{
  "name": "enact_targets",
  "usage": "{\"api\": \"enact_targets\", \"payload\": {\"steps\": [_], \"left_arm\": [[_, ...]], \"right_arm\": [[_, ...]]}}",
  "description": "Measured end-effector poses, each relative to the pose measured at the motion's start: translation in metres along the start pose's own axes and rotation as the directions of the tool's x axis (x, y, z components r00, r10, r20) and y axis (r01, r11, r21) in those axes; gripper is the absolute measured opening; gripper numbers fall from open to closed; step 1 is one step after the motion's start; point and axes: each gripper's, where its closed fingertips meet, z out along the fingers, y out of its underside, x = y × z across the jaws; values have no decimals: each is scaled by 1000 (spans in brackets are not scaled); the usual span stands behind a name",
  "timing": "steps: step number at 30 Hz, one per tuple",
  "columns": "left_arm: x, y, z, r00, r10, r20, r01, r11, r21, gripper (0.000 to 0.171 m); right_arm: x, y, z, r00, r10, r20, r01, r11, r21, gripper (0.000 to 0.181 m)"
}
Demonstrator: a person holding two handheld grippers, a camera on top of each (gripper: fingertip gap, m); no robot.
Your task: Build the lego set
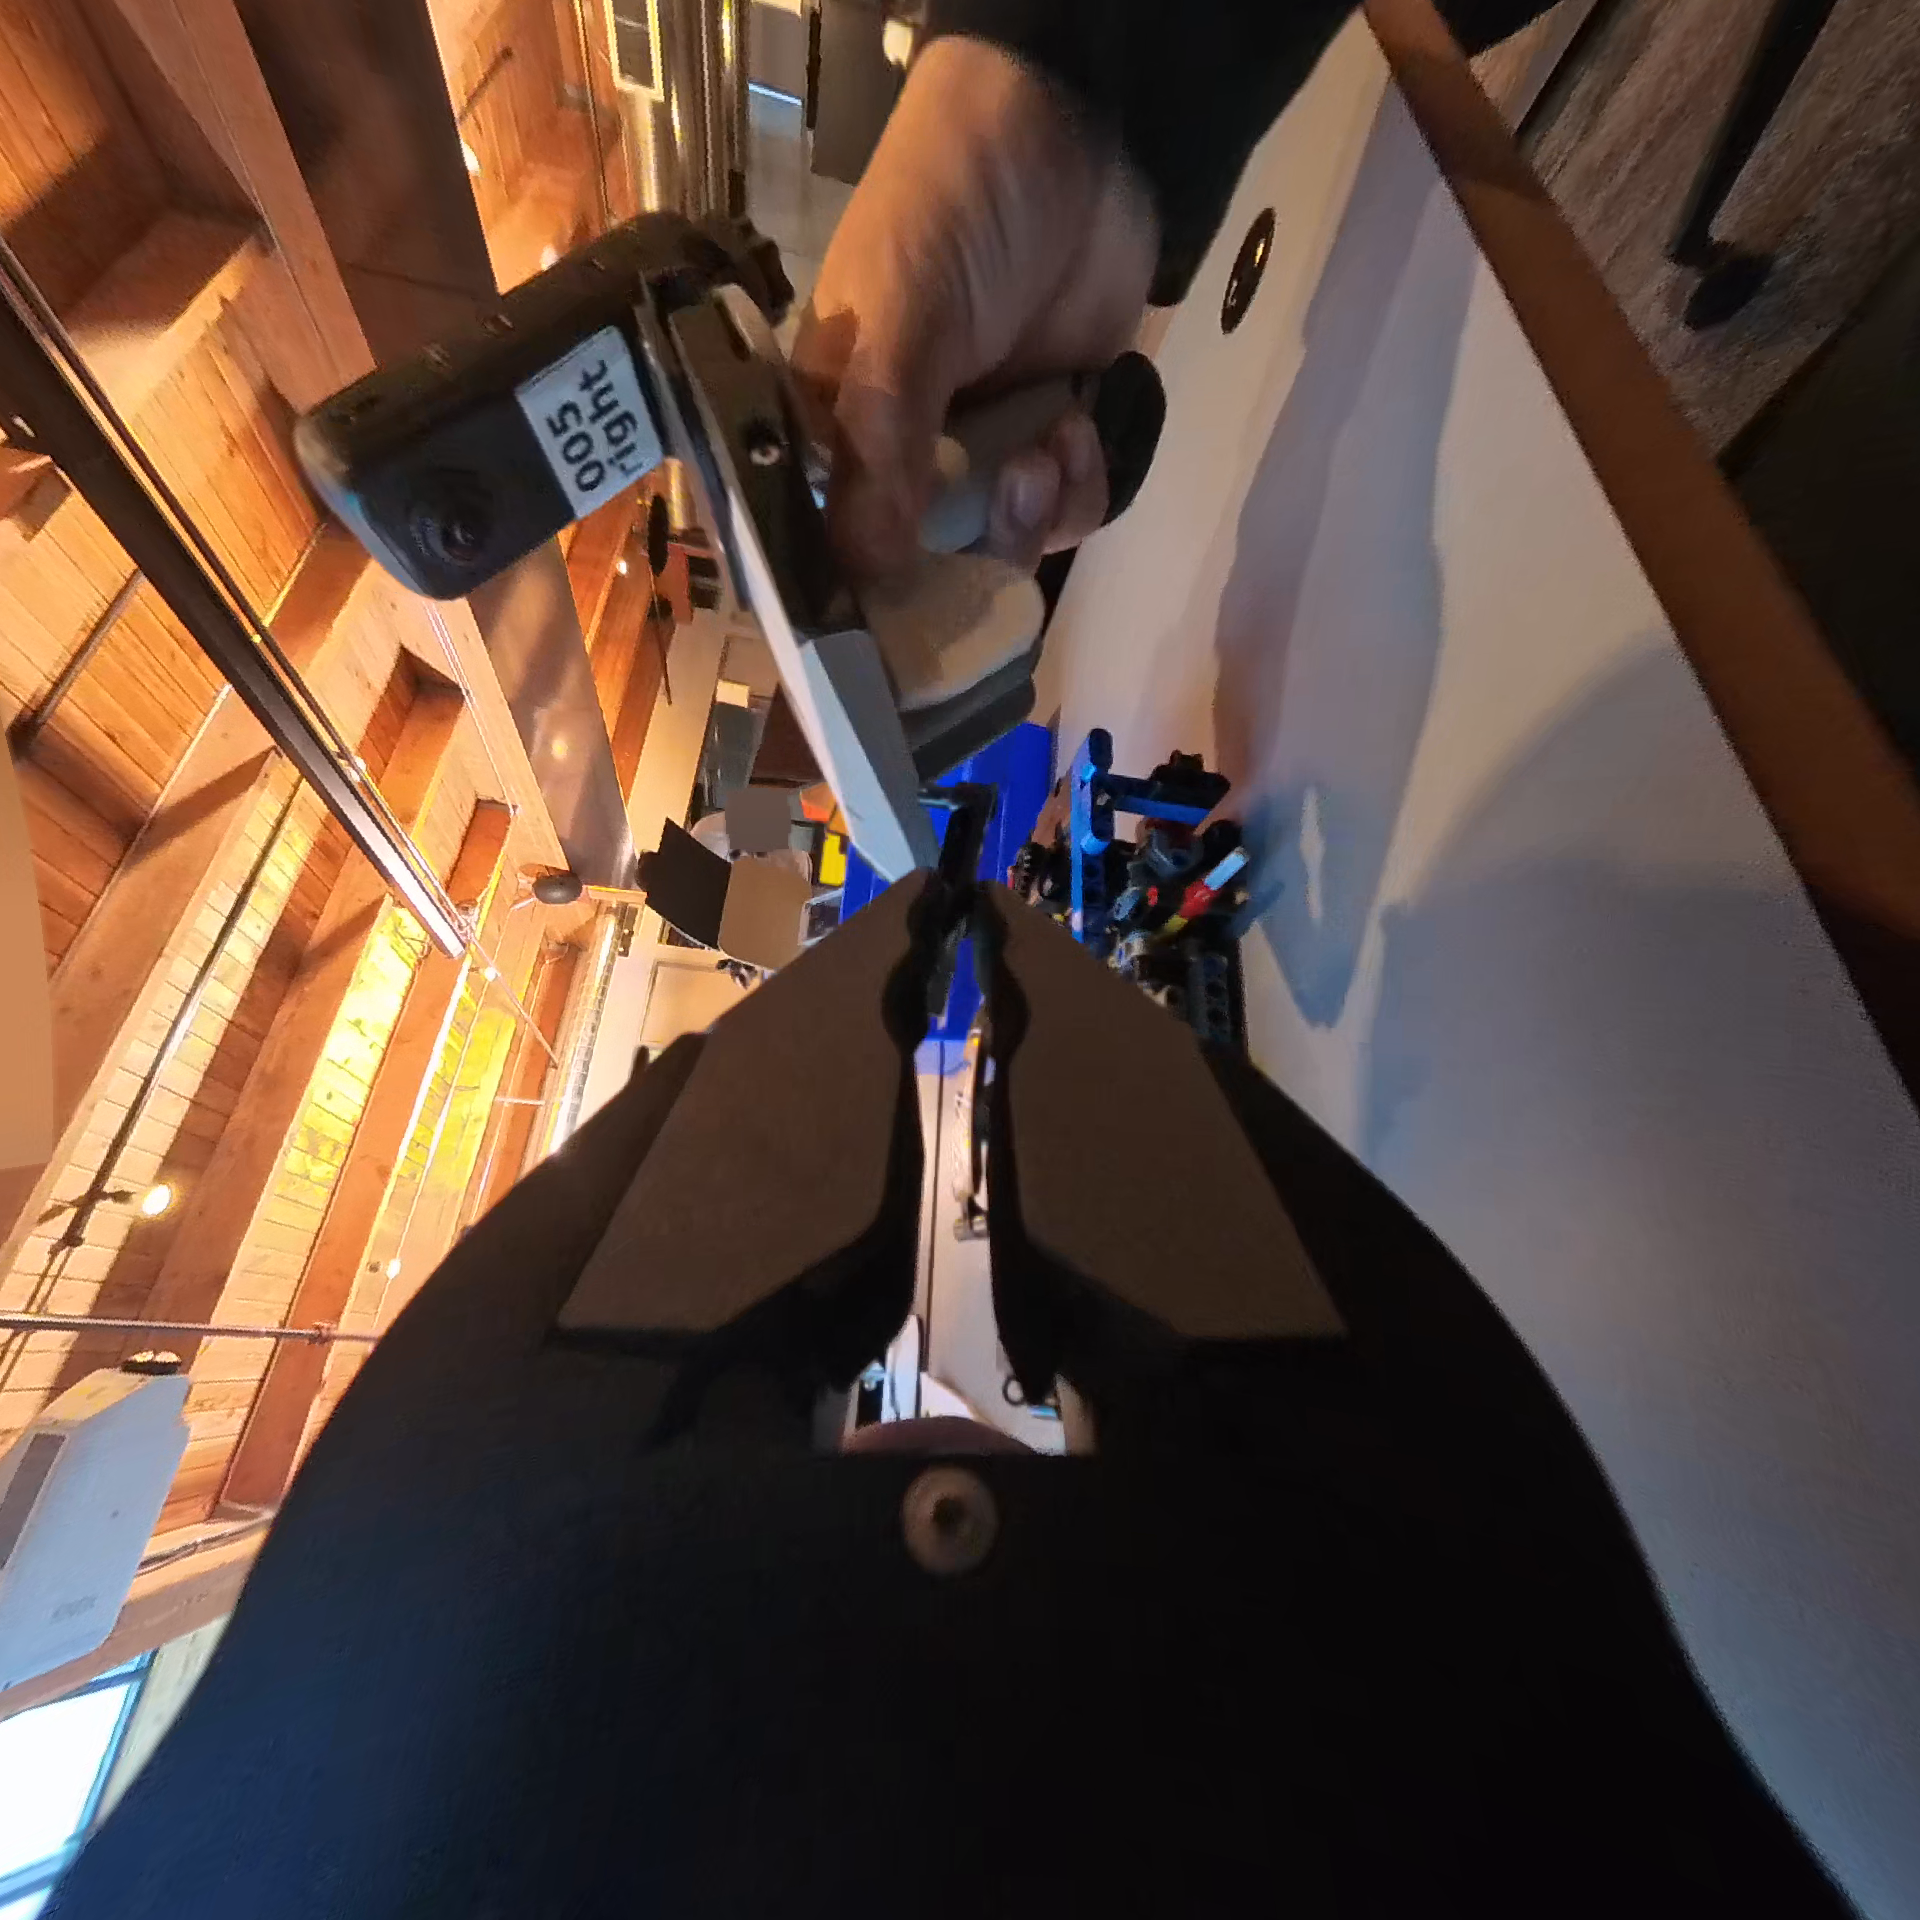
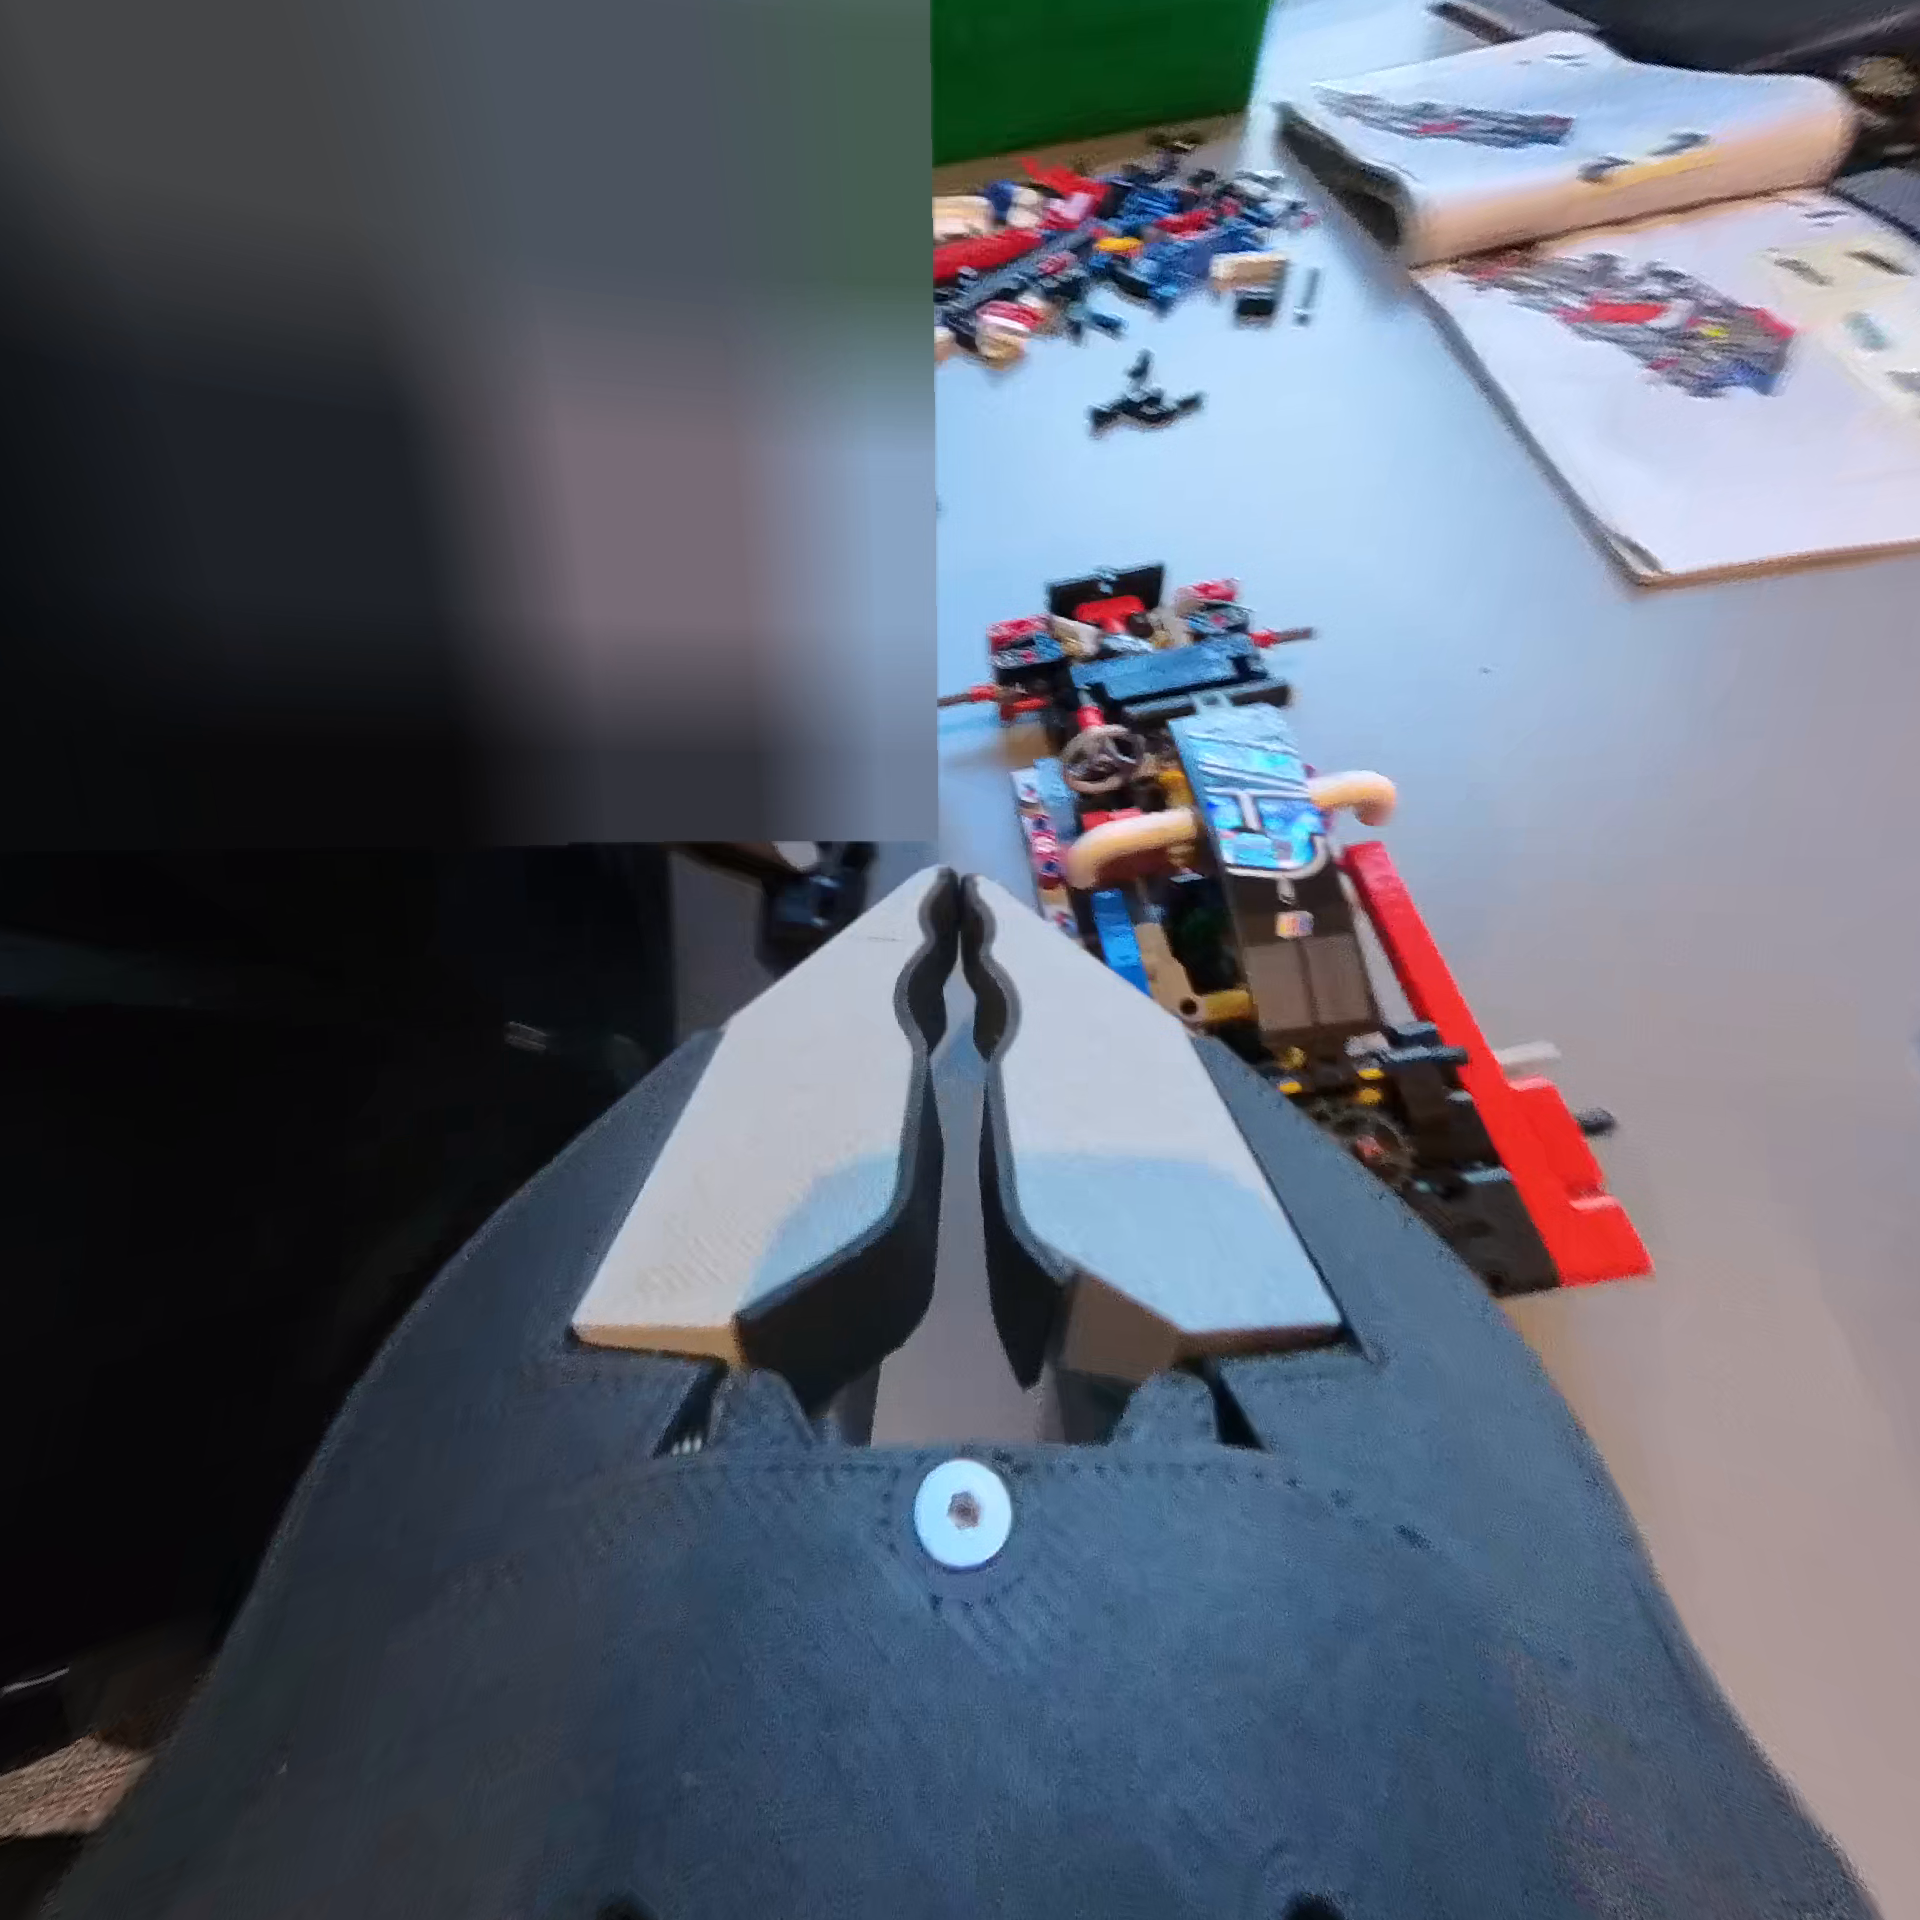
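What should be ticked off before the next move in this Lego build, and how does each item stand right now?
1. Left gripper shut on the small black piece: ok.
2. Right gripper free of any part: ok, jaws shut with nothing seen between them.
3. Right gripper's tip touching the small black piece in the left wrist view: cannot tell.
4. Lego car model lying flat on the table: ok.
5. Instruction booklet open beside the model: ok.
6. Where the small black piece fits on the model: cannot tell.
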Motion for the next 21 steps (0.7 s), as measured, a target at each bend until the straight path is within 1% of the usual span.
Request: {"api": "enact_targets", "payload": {"steps": [4,5,7,9,11,16,19,21], "left_arm": [[5,2,2,1000,-1,-19,1,1000,-5,0],[5,3,3,1000,2,-20,-2,1000,-9,0],[5,2,3,1000,1,-17,-1,1000,-5,0],[4,2,4,1000,0,-16,0,1000,-6,0],[7,3,5,1000,-3,-28,3,1000,-13,0],[10,7,6,998,-40,-51,38,999,-32,0],[10,9,7,998,-40,-52,37,998,-45,0],[10,10,7,998,-44,-54,41,998,-47,0]], "right_arm": [[-3,-10,-5,999,43,24,-45,996,71,0],[-4,-12,-7,998,56,34,-58,995,78,6],[-10,-12,-5,994,71,79,-76,995,71,10],[-12,-6,1,994,68,90,-71,997,37,11],[-15,-3,6,994,55,99,-57,998,17,2],[-12,-1,9,998,8,68,-8,1000,7,1],[-9,0,9,999,0,51,0,1000,-1,2],[-1,1,4,1000,5,13,-5,1000,-3,14]]}}
